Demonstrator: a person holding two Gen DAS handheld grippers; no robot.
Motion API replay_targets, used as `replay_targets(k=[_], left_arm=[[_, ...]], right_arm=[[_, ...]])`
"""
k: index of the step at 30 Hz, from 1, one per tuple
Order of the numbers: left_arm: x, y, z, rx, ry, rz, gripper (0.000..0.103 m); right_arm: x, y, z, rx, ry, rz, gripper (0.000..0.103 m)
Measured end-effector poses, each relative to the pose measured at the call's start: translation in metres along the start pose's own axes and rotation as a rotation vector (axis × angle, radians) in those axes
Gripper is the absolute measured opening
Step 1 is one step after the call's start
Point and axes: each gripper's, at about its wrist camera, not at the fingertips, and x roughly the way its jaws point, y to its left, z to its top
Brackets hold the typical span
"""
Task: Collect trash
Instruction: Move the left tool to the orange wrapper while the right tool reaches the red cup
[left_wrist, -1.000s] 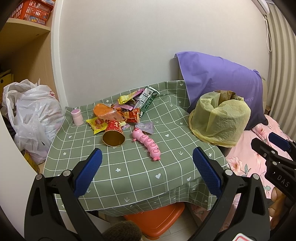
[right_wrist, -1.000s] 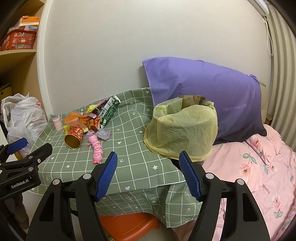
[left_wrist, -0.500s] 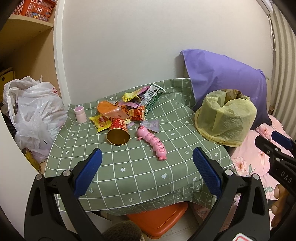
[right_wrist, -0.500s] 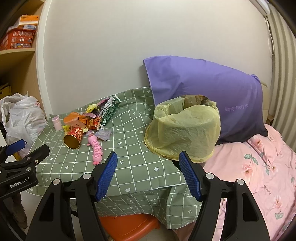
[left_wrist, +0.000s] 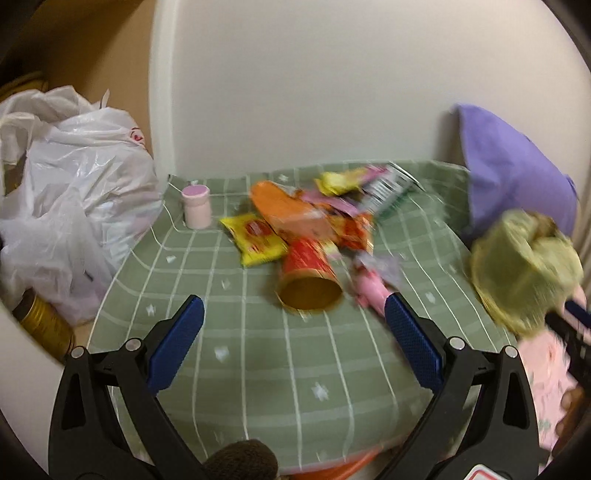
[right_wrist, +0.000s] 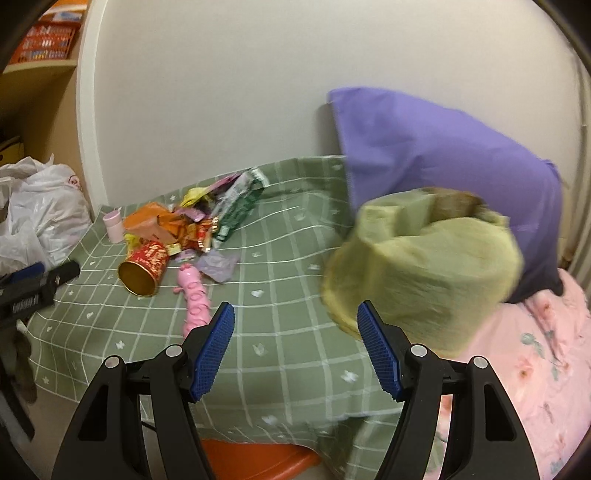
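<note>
Trash (right_wrist: 192, 225) lies heaped at the far left of the green checked tablecloth (right_wrist: 280, 273): wrappers, a green carton (right_wrist: 240, 203), and a red cup (left_wrist: 308, 277) on its side, mouth toward the near edge. A pink toy (right_wrist: 195, 295) lies just right of the cup; a small pink bottle (left_wrist: 197, 206) stands upright to the left. The yellow-lined bin (right_wrist: 424, 266) sits at the table's right edge, before a purple pillow (right_wrist: 443, 155). The left gripper (left_wrist: 293, 325) is spread wide and empty near the cup. The right gripper (right_wrist: 295, 328) is likewise spread and empty.
</note>
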Motion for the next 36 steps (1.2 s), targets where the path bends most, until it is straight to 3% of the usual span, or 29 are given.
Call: replay_targets(k=[6, 10, 16, 19, 23, 31, 36], left_arm=[[0.053, 0.044, 0.046, -0.055, -0.036, 0.070, 0.094], [0.087, 0.080, 0.065, -0.112, -0.050, 0.155, 0.094], [0.123, 0.114, 0.072, -0.188, -0.014, 0.195, 0.094], [0.126, 0.123, 0.070, -0.204, 0.004, 0.203, 0.094], [0.124, 0.129, 0.069, -0.224, 0.019, 0.218, 0.094], [0.078, 0.121, 0.065, -0.261, 0.036, 0.229, 0.094], [0.075, 0.112, 0.060, -0.293, 0.055, 0.253, 0.094]], right_arm=[[0.061, 0.058, 0.015, -0.031, 0.058, 0.136, 0.065], [0.105, 0.123, 0.022, -0.102, 0.089, 0.249, 0.065], [0.143, 0.178, 0.041, -0.118, 0.075, 0.298, 0.065], [0.162, 0.195, 0.046, -0.153, 0.120, 0.307, 0.065], [0.175, 0.200, 0.038, -0.250, 0.175, 0.304, 0.065], [0.190, 0.174, 0.045, -0.299, 0.226, 0.437, 0.065], [0.188, 0.165, 0.049, -0.344, 0.222, 0.488, 0.063]])
